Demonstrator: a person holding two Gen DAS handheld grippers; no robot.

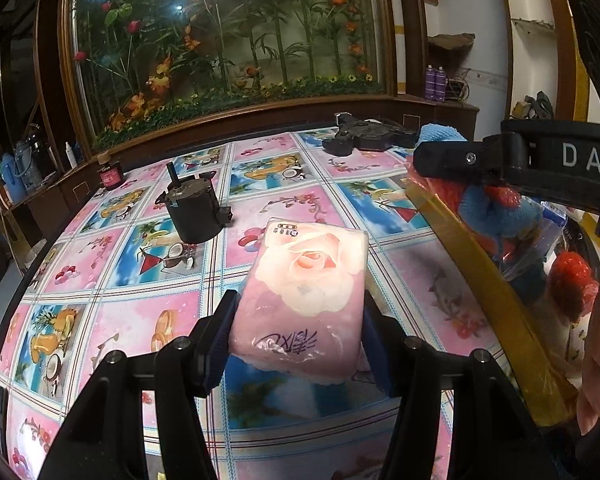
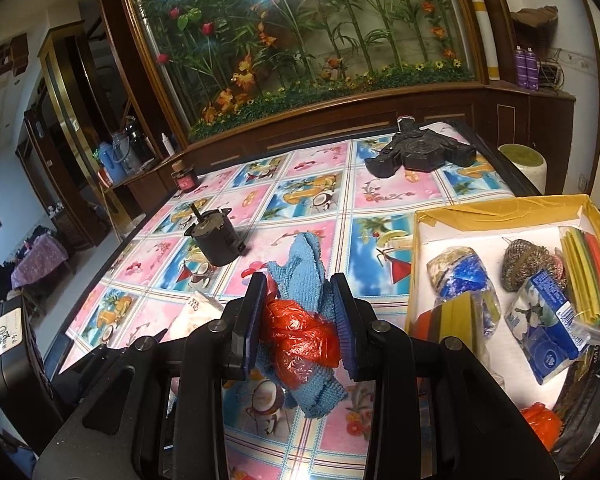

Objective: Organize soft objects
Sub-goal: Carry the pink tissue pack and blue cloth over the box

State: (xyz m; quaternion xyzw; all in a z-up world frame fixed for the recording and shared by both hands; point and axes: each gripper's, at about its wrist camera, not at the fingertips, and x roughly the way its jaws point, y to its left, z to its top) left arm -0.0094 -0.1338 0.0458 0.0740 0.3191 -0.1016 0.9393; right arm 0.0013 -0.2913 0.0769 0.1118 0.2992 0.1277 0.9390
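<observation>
Slippage is your main risk: your left hand-held gripper (image 1: 300, 332) is clamped on only the near end of the pink tissue pack (image 1: 304, 280), lifted above the table (image 1: 112, 312), so its glossy wrap could slide free. Your right hand-held gripper (image 2: 300, 320) pinches a blue cloth (image 2: 304, 264) with a red plastic bag (image 2: 300, 332); either could snag the box (image 2: 496, 204) rim just beside it.
</observation>
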